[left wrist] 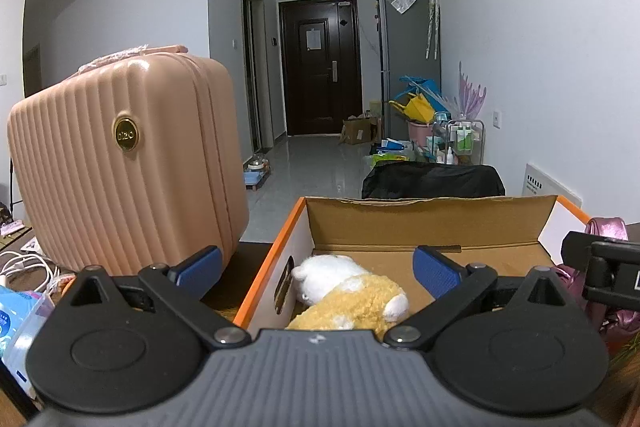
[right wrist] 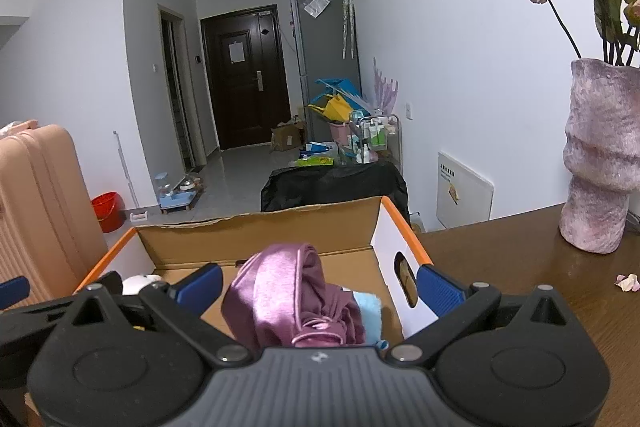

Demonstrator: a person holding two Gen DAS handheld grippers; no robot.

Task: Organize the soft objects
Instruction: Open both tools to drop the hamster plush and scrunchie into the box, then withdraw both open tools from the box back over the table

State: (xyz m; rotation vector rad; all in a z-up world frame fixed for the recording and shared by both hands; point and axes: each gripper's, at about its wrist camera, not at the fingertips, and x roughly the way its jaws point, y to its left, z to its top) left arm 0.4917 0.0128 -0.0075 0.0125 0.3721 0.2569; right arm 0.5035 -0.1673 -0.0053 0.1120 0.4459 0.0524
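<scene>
Left wrist view: plush toy (left wrist: 348, 291), white and tan, lies low centre of frame on the floor of the cardboard box (left wrist: 424, 223), against its left wall. Right wrist view: pink satin cloth (right wrist: 288, 295), bunched, low centre, over a pale blue cloth (right wrist: 370, 311), both apparently in the same box (right wrist: 260, 235).

Step, as I judge it: both soft items look deposited in the box, so this is the release stage. Next move calls for backing each tool up and away without snagging fabric, then finding any remaining soft item; none is plainly visible outside the box.

Left gripper (left wrist: 318, 267): jaws spread full wide, pads clear of the plush, holding nothing. Right gripper (right wrist: 320, 281): jaws likewise wide apart; satin sits between them but neither pad presses it.

Outward: pink suitcase (left wrist: 120, 163) left of box; pink vase (right wrist: 600, 163) with wilted roses far right on the brown table (right wrist: 520, 267).
</scene>
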